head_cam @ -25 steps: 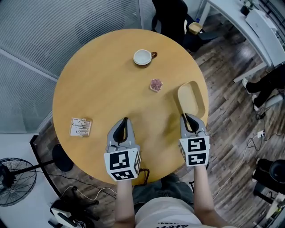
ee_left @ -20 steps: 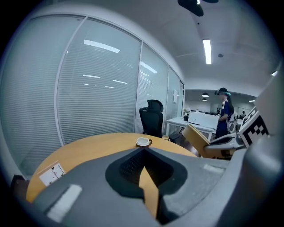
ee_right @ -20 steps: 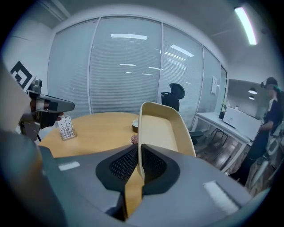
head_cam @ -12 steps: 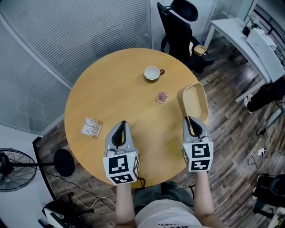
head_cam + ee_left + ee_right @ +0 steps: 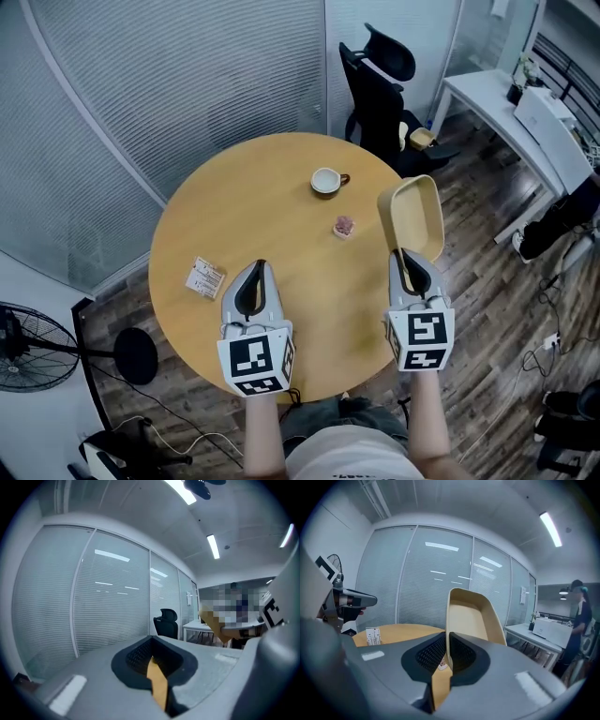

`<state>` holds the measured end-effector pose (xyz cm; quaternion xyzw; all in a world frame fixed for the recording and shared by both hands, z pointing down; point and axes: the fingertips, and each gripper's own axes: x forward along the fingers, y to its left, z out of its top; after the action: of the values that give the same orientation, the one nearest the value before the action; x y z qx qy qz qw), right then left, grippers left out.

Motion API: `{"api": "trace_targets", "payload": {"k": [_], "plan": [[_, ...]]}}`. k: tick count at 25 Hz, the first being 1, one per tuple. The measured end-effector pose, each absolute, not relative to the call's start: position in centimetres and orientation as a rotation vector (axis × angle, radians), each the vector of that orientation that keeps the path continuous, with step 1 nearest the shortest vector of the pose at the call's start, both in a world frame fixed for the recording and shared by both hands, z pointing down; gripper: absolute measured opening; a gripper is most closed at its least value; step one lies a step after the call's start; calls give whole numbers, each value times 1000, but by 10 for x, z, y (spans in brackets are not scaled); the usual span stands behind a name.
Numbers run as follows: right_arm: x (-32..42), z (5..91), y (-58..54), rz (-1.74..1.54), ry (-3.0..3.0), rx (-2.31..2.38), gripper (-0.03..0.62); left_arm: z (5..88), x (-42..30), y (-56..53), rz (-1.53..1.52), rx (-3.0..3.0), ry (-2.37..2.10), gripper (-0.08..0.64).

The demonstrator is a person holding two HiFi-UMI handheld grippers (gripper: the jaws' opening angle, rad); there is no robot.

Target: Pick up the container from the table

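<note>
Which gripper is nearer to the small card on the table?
Left. The left gripper is just right of the card; the right gripper, shut on the container, is much farther to the card's right.

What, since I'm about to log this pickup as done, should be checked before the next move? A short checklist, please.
1. Right gripper shut on the container rim: ok.
2. Container off the table, held tilted up on end: ok.
3. Grip firmness, with only one rim edge pinched: cannot tell.
4. Left gripper shut with nothing between its jaws: ok.
5. Cup, pink item and card lie on the table apart from the container: ok.
</note>
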<state>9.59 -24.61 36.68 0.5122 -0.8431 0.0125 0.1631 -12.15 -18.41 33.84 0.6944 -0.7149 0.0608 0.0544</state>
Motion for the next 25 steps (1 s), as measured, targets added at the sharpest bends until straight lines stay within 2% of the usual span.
{"api": "trace_targets", "payload": {"k": [25], "plan": [[93, 291, -221, -135, -2498, 1578, 44, 266, -134, -151, 60, 2192, -2282, 0]]}}
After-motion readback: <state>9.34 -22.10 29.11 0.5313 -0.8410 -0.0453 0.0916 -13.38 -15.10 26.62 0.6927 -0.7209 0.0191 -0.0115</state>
